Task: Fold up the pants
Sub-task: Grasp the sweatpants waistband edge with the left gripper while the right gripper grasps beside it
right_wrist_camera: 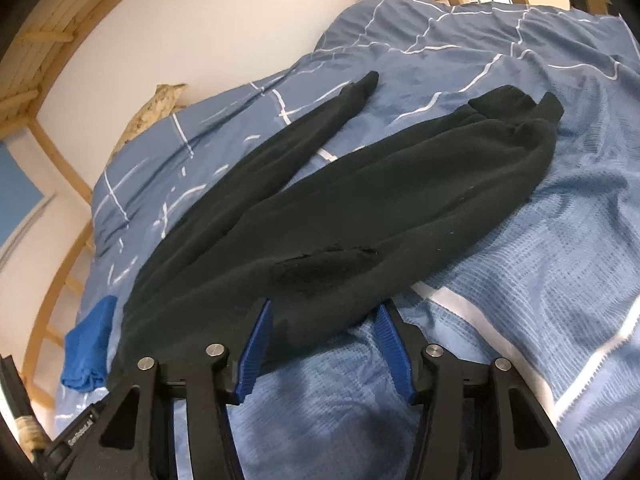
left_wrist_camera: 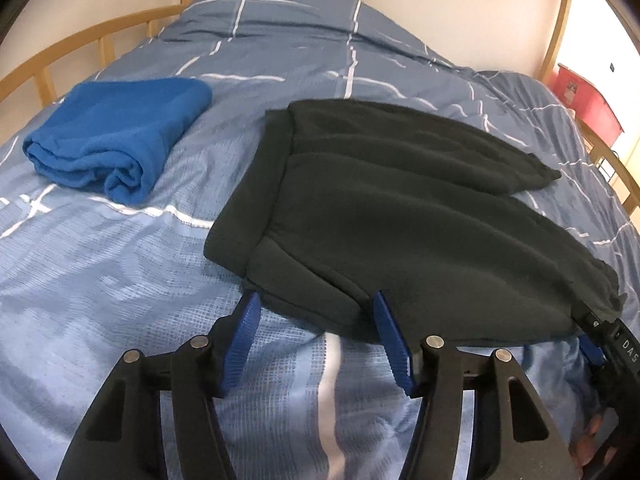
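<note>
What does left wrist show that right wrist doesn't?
Left wrist only: the whole folded blue garment and the waistband end of the black pants, with the left gripper straddling their near edge.
Right wrist only: both pant legs running out to the cuffs, with the right gripper at the near edge.
Both: the pants, the blue checked duvet, the wooden bed frame.

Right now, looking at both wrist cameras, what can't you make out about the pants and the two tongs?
- Left wrist view: whether the left tongs pinch the black pants; the hem covers the fingertips.
- Right wrist view: the same for the right tongs; the fabric's edge hides the tips.
- Left wrist view: the right tongs' fingers, under the pants at the right edge.
- Right wrist view: most of the folded blue cloth, behind the pants.
</note>
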